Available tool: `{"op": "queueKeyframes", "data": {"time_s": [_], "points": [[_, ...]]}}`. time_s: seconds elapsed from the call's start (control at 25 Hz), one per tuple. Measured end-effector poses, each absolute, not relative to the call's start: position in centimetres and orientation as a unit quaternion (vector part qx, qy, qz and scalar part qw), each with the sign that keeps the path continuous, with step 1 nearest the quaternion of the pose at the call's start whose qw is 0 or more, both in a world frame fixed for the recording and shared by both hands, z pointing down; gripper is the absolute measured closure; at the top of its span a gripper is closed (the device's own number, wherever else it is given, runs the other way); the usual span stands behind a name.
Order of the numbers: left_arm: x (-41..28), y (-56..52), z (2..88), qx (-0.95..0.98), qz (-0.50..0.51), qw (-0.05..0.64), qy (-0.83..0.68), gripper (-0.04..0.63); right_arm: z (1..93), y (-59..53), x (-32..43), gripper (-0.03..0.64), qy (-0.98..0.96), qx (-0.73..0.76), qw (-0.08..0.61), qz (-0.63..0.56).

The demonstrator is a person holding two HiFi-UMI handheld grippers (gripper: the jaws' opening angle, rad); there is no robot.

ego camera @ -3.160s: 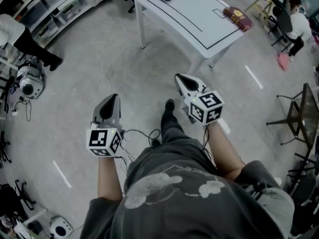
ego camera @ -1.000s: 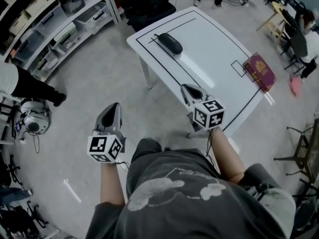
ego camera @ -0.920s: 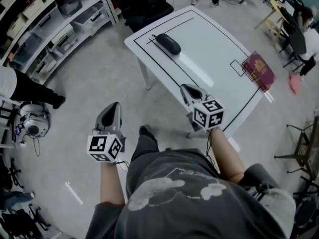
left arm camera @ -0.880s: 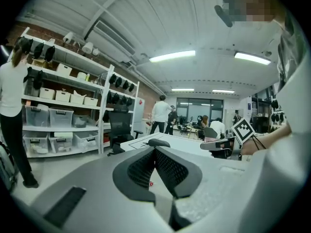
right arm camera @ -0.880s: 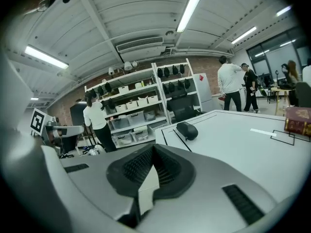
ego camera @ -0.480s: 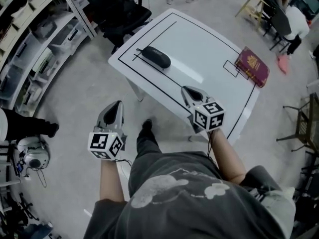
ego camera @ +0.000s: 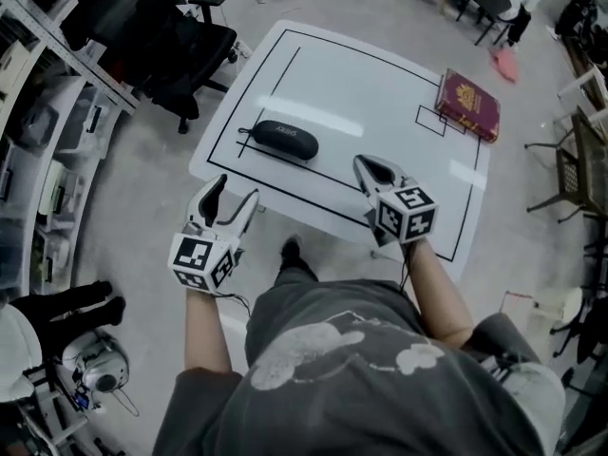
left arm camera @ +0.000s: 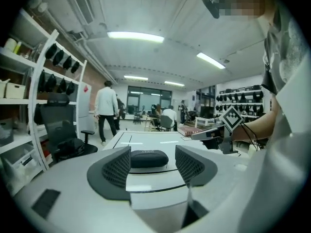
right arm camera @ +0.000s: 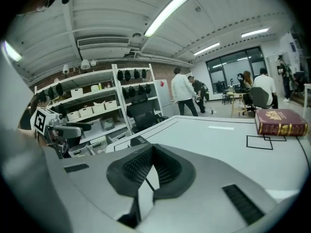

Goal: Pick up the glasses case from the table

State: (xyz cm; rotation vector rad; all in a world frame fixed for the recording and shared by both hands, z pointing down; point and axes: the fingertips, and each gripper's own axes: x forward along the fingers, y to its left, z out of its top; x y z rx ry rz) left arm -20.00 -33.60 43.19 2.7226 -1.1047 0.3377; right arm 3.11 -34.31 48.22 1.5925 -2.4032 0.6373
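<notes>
A dark oval glasses case lies inside the black outline near the left front corner of the white table. My left gripper hovers just off that corner and points at the case, short of it. Its jaws have just been opening and stand open with nothing between them. My right gripper hangs over the table's front edge, to the right of the case, shut and empty. In the right gripper view only an end of the case shows past the closed jaws.
A dark red book lies by a small drawn square at the table's far right. A black office chair stands left of the table, with shelving along the left wall. People stand and sit in the background.
The view has closed in on the table; both grippers now reach its front edge. The left jaws, shut before, now stand apart. The case has not moved.
</notes>
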Motion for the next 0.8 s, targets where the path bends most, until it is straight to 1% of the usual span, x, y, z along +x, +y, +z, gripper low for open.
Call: {"op": "queueKeyframes", "data": {"time_s": [0.16, 0.32, 0.52, 0.8], "points": [[-19.0, -36.4, 44.2, 0.938, 0.153, 0.082, -0.299, 0.247, 48.2, -35.9, 3.5, 0.617, -0.786, 0.570, 0.087, 0.222], [-17.5, -38.9, 45.5, 0.951, 0.192, 0.072, -0.230, 0.205, 48.4, -36.8, 4.5, 0.617, -0.759, 0.604, 0.081, 0.227], [-15.2, -41.5, 47.4, 0.957, 0.247, 0.029, -0.147, 0.178, 48.7, -38.1, 6.1, 0.617, -0.726, 0.643, 0.075, 0.232], [-12.6, -43.8, 50.9, 0.942, 0.332, -0.040, -0.020, 0.172, 49.0, -38.4, 7.3, 0.617, -0.684, 0.687, 0.068, 0.237]]}}
